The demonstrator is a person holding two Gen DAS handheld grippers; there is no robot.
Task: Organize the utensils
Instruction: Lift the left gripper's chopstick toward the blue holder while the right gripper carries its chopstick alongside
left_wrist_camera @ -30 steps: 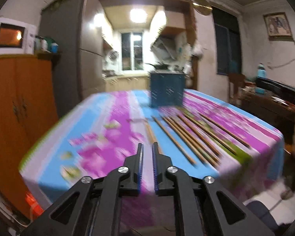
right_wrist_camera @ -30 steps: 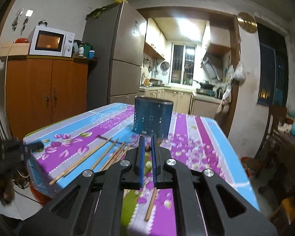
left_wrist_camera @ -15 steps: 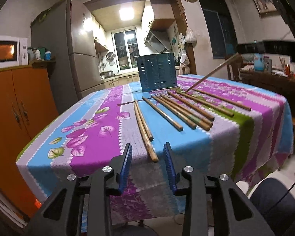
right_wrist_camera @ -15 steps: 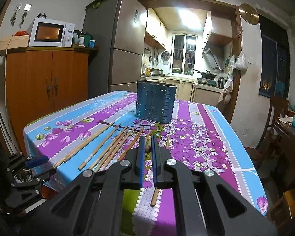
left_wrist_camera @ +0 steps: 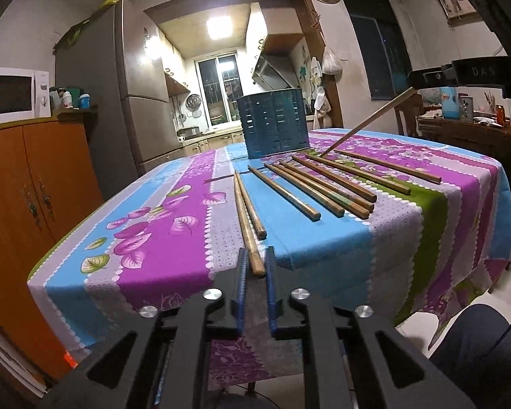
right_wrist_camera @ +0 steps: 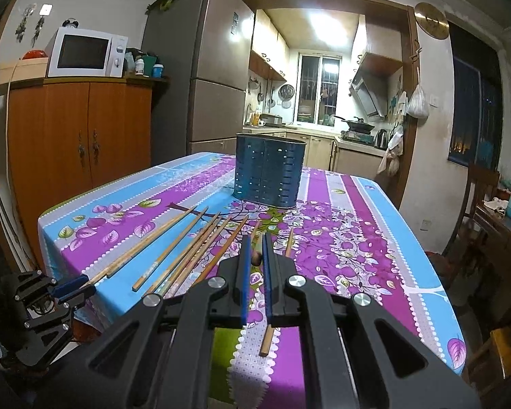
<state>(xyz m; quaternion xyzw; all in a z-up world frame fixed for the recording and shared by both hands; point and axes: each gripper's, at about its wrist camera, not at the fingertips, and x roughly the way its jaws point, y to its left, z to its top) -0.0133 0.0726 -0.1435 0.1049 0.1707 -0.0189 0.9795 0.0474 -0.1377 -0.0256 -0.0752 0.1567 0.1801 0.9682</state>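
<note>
Several wooden chopsticks (left_wrist_camera: 299, 192) lie fanned on the flowered tablecloth (left_wrist_camera: 153, 231) before a dark blue slotted utensil holder (left_wrist_camera: 274, 123). My left gripper (left_wrist_camera: 255, 266) sits at the table's near edge, its jaws closed around the thick end of the leftmost chopstick (left_wrist_camera: 245, 225). My right gripper (right_wrist_camera: 254, 255) is shut on one chopstick (left_wrist_camera: 368, 124), held tilted with its tip touching the cloth near the holder; in the right wrist view only its butt end (right_wrist_camera: 256, 258) shows between the pads. The holder (right_wrist_camera: 268, 173) and my left gripper (right_wrist_camera: 72, 288) also show there.
An orange cabinet (right_wrist_camera: 78, 136) with a microwave (right_wrist_camera: 87, 54) and a tall fridge (right_wrist_camera: 197, 78) stand left of the table. A chair and a cluttered side table (right_wrist_camera: 494, 211) stand at the right. The kitchen opens behind the table.
My left gripper moved forward to the table edge and closed its jaws around the end of the leftmost chopstick. My right gripper held its chopstick nearly still.
</note>
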